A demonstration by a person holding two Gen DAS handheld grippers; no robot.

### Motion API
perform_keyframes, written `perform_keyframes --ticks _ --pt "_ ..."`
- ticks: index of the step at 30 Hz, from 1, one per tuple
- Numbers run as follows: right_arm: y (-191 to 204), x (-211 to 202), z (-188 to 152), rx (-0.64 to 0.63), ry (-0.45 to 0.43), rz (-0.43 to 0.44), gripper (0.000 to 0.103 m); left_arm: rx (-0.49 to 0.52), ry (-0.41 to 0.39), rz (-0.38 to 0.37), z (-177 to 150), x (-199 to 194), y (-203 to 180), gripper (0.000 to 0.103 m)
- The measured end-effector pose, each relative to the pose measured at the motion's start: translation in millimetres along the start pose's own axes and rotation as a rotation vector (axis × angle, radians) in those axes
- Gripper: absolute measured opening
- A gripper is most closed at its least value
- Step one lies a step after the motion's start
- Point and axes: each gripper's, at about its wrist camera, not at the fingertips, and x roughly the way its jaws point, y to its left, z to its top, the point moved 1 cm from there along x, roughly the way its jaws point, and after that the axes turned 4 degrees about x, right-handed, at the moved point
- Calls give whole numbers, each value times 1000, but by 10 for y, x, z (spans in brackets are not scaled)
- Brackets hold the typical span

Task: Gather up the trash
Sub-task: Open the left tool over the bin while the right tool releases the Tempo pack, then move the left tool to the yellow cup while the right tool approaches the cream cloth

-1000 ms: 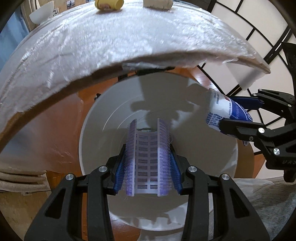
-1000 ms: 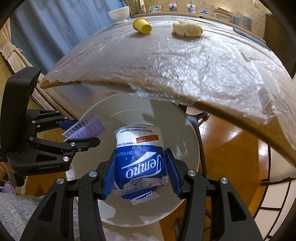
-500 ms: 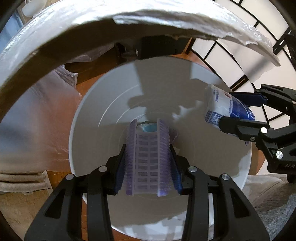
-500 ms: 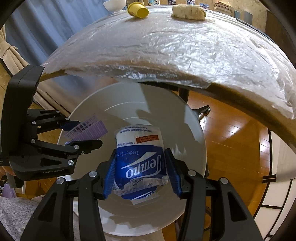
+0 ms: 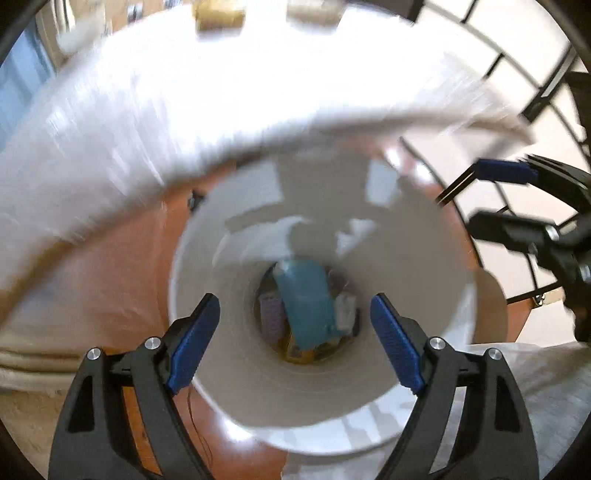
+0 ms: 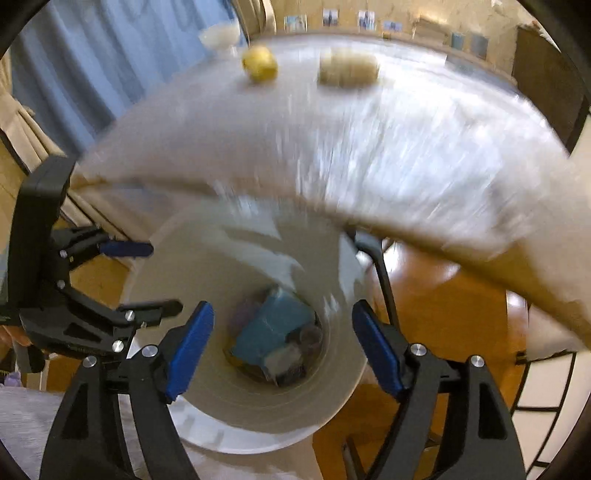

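Observation:
Below both grippers stands a white bin, open at the top. At its bottom lie a teal pack, a purple wrapper and other blurred trash. My left gripper hangs over the bin with its jaws opening and nothing between them. In the right wrist view the bin shows the teal pack too. My right gripper is above it, its jaws opening and empty. Each gripper shows in the other's view: the right gripper at the right, the left gripper at the left.
A table under shiny plastic film overhangs the bin's far side. On it lie a yellow cup, a beige roll and a white bowl. Wooden floor surrounds the bin. Blue curtains hang at the left.
Both grippers went from shut to open. The purple wrapper left the left gripper and the tissue pack left the right one; both dropped into the bin. Both grippers rose a little.

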Motion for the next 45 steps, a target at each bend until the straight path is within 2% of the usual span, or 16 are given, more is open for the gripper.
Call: perform_keyframes --ticks 1,3,4,6,8,10,13,18,23,26,31,32,34,39,45 --pt "6 -124 60 -6 -46 -8 94 26 -75 -4 59 -257 -24 89" --pt "-26 -351 240 -8 -152 -45 96 50 -206 11 176 -627 -16 102" --pt "-53 -396 308 -2 -179 -61 97 55 -267 31 252 -763 20 102" --pt "-160 -430 511 19 -244 -79 98 54 -321 77 423 -879 128 102" --pt "-256 -312 744 44 -267 -115 98 30 -346 136 655 -863 294 102" --pt "-294 -202 903 52 -274 -129 98 -2 -324 169 871 -753 463 102" --pt "-355 1 1134 54 -266 -132 98 -31 -325 167 1123 -601 678 102" --pt "-420 303 1425 65 -222 -118 98 0 -308 163 1405 -367 789 102" --pt "-426 546 1598 71 -191 -120 97 52 -293 183 1526 -226 781 102" --pt "-448 676 1674 66 -162 -127 88 54 -275 161 1602 -102 809 102" --pt "-467 806 1719 65 -137 -127 85 62 -265 134 1678 -28 822 102" --pt "-459 825 1728 58 -135 -129 83 65 -267 137 1692 -24 823 101" --pt "-441 851 1735 45 -133 -139 80 69 -260 138 1720 -3 830 90" --pt "-441 877 1747 37 -127 -149 76 86 -251 137 1764 55 811 77" --pt "-479 907 1762 52 -127 -141 74 89 -243 128 1775 92 801 77"
